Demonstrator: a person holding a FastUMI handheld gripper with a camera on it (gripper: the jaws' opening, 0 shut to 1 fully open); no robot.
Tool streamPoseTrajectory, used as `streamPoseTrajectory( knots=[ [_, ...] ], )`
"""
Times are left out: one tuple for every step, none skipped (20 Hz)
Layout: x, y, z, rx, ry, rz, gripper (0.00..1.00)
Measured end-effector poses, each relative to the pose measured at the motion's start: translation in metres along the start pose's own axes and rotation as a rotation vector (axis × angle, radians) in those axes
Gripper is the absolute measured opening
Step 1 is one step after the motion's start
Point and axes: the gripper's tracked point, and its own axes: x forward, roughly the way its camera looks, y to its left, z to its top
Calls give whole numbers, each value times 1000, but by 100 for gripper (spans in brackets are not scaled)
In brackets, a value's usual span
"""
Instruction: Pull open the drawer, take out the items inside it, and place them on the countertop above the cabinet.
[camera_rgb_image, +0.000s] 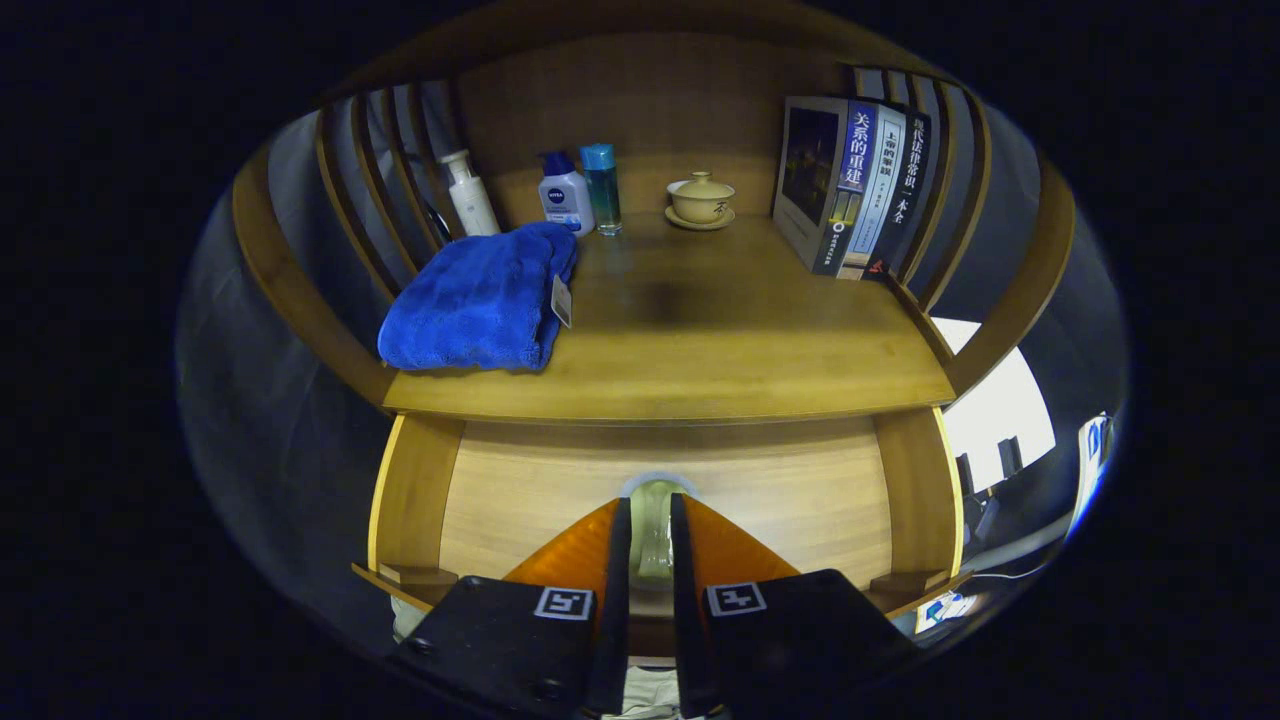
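Note:
The wooden drawer (800, 490) stands pulled open below the countertop (700, 350), its pale floor showing. My gripper (651, 510) hangs over the drawer with both fingers pressed against a small clear glass item (655, 545). The item has a rounded top and stands upright between the fingertips (620, 530), near the middle of the drawer. Its lower part is hidden by the fingers, and I cannot tell whether it rests on the drawer floor or is lifted.
On the countertop a folded blue towel (475, 300) lies at the left. Behind it stand a white pump bottle (470, 195), a blue-and-white bottle (565, 195) and a blue-capped bottle (601, 190). A lidded teacup on a saucer (700, 200) sits at the back, with books (850, 185) at the right.

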Motion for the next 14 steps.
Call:
streamPoseTrajectory(
  knots=[
    [7, 1, -6, 12, 21, 8, 28],
    [14, 3, -11, 31, 39, 19, 28],
    [25, 4, -15, 49, 58, 29, 28],
    [34, 4, -18, 62, 74, 34, 28],
    [43, 2, -21, 70, 89, 30, 28],
    [51, 0, -24, 67, 98, 26, 28],
    [58, 0, -26, 63, 112, 25, 33],
    [66, -2, -29, 55, 124, 16, 39],
    [72, -4, -32, 48, 135, 5, 46],
    [78, -3, -35, 45, 149, 8, 46],
    [82, 0, -39, 49, 164, 16, 49],
    [86, 3, -42, 48, 180, 22, 52],
    [93, 1, -46, 42, 194, 14, 54],
    [98, -2, -49, 36, 207, 0, 57]
  ],
)
